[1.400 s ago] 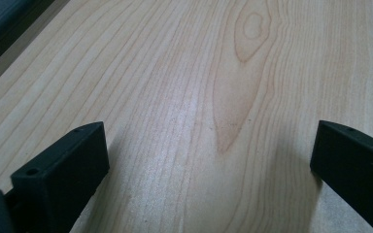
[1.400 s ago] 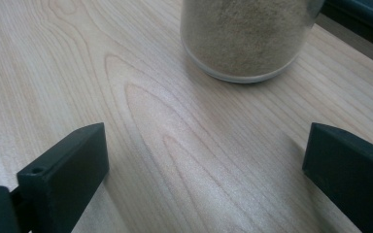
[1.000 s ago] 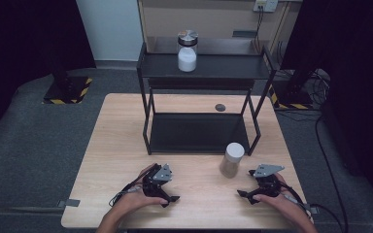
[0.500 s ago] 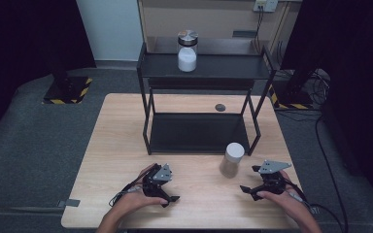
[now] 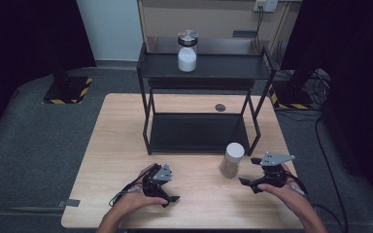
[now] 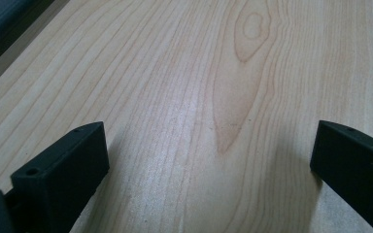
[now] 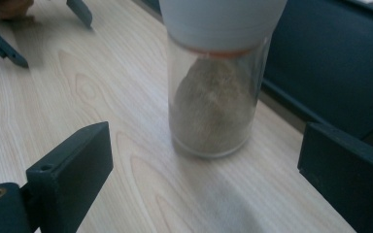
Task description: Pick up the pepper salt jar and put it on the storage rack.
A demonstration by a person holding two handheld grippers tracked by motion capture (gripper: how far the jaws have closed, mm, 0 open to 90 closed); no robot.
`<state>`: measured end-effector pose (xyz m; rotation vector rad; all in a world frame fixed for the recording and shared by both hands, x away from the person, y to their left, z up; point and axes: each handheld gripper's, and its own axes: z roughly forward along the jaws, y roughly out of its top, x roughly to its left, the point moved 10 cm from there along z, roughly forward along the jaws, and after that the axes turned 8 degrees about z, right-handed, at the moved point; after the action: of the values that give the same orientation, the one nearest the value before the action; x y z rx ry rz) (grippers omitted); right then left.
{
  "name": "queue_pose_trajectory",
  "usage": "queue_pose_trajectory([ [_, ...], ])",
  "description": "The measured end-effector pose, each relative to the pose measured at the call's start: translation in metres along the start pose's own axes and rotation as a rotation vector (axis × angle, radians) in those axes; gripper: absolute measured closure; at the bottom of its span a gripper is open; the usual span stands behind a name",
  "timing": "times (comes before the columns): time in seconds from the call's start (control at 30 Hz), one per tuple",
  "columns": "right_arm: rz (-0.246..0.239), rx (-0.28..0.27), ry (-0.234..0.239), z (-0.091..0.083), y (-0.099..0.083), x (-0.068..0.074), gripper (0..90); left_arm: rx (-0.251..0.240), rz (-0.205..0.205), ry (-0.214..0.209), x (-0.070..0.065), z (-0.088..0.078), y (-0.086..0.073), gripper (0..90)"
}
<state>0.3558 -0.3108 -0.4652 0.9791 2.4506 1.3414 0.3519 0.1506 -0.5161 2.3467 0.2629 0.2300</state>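
A clear jar [image 5: 231,160] with a white lid and brown powder stands upright on the wooden table [image 5: 121,141], in front of the rack's right leg. My right gripper [image 5: 249,171] is just to its right, lifted a little off the table and pointing at it. In the right gripper view the jar [image 7: 213,107] stands ahead of the wide-open right gripper [image 7: 209,150], with nothing between the jaws. My left gripper [image 5: 171,187] rests near the table's front edge. The left gripper [image 6: 209,145] is open over bare wood.
A black two-tier rack [image 5: 199,73] stands at the back of the table. A jar of white powder [image 5: 187,51] with a metal lid is on its top shelf. A small dark disc [image 5: 220,107] lies behind the rack. Dark floor surrounds the table.
My right gripper has risen slightly and drifted a little to the right, still facing the jar. The left gripper and the jar have not moved.
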Motion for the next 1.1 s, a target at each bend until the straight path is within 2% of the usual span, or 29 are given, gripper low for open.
queue_pose_trajectory([
  [0.47, 0.021, -0.034, -0.002, 0.015, 0.022, 0.000, 10.4, 0.000, 0.000, 0.001, 0.000, 0.000, 0.000, 0.0],
  [0.67, 0.046, -0.068, 0.021, 0.020, 0.029, -0.002, 13.5, 0.000, 0.000, 0.001, 0.000, 0.000, -0.001, 0.0],
  [1.1, 0.074, -0.095, 0.025, 0.030, 0.032, -0.004, 22.7, 0.000, 0.000, 0.001, 0.000, -0.001, 0.000, 0.0],
])
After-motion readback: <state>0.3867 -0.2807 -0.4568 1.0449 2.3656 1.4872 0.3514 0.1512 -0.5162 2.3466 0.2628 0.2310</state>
